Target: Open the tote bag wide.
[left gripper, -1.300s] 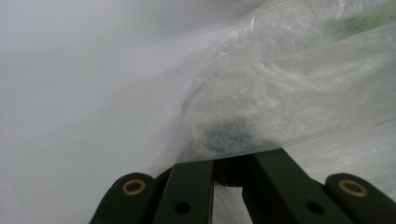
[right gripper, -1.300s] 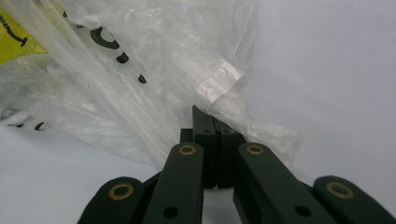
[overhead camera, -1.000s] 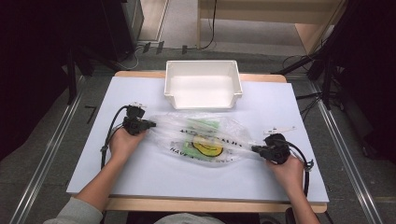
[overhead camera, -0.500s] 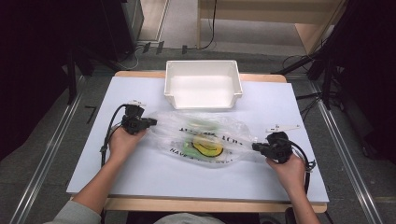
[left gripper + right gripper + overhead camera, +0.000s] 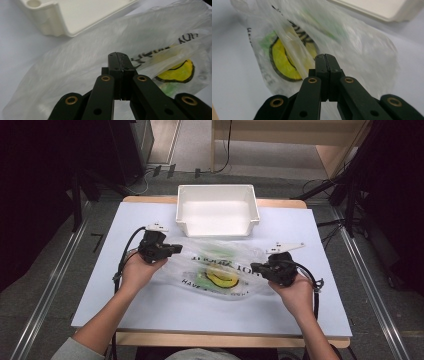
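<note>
Plastic bag [image 5: 220,270]: stretched between both claws, partly raised off the white worktop [image 5: 100,290], just before the empty white bin [image 5: 218,212].
Left claw [image 5: 176,249]: clamped on the bag's edge.
Right claw [image 5: 255,267]: clamped likewise.
Done: bag gripped.
Left: probably moving it into the bin.

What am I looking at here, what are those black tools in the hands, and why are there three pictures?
A person sits at a table with a white top and holds a hand-worked clamp in each hand, each with two black jaws. The high view looks down from above: the left gripper is at its left, the right gripper at its right. The other two pictures come from small cameras riding on each tool, looking along its jaws. Both grippers are shut, each pinching one end of a clear plastic bag printed with a yellow face and dark lettering, stretched between them; the left gripper view and the right gripper view show the film caught at the closed tips. Behind the bag sits an empty white tray.
</note>
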Demonstrator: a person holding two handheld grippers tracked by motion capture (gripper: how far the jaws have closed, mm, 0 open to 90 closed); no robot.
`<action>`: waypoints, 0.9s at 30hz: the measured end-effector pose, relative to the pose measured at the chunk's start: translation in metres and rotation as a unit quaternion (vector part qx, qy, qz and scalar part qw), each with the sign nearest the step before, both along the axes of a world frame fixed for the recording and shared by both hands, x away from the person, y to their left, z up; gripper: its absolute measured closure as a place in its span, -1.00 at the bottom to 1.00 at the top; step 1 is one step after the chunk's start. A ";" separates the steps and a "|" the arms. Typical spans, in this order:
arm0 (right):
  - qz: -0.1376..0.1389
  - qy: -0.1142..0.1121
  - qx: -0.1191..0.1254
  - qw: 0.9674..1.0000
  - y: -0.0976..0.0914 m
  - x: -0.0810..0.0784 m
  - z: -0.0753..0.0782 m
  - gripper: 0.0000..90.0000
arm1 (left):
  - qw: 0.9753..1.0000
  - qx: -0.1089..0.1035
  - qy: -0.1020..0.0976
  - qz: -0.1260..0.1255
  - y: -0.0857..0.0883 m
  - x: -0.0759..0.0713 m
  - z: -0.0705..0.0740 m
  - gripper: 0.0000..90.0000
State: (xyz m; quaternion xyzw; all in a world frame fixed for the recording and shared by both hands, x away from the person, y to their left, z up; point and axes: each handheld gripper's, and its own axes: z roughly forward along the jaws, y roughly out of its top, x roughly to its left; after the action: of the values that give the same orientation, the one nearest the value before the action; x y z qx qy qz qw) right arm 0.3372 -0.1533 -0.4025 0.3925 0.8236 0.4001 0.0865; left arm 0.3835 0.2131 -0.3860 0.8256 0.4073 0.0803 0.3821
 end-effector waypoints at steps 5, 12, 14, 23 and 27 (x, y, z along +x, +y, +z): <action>0.024 -0.007 0.005 1.000 0.024 0.008 0.007 1.00 | 1.000 0.001 0.013 -0.013 -0.017 0.000 -0.006 1.00; 0.049 0.002 0.003 0.999 0.049 0.020 0.001 1.00 | 1.000 0.008 0.013 -0.016 -0.030 0.002 -0.018 1.00; 0.055 0.009 -0.008 0.998 0.054 0.023 -0.004 1.00 | 1.000 0.006 0.014 -0.008 -0.030 0.005 -0.024 1.00; 0.032 0.026 -0.027 0.999 0.064 0.054 -0.023 1.00 | 1.000 0.020 0.014 0.010 -0.029 0.018 -0.043 1.00; 0.023 0.027 -0.025 0.999 0.064 0.062 -0.024 1.00 | 0.999 0.028 0.020 0.007 -0.028 0.016 -0.049 1.00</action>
State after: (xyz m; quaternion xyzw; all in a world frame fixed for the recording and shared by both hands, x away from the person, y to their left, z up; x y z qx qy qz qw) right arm 0.3988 -0.0898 -0.4268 0.3815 0.8444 0.3706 0.0647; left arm 0.3996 0.1849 -0.4353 0.8345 0.4184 0.0782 0.3498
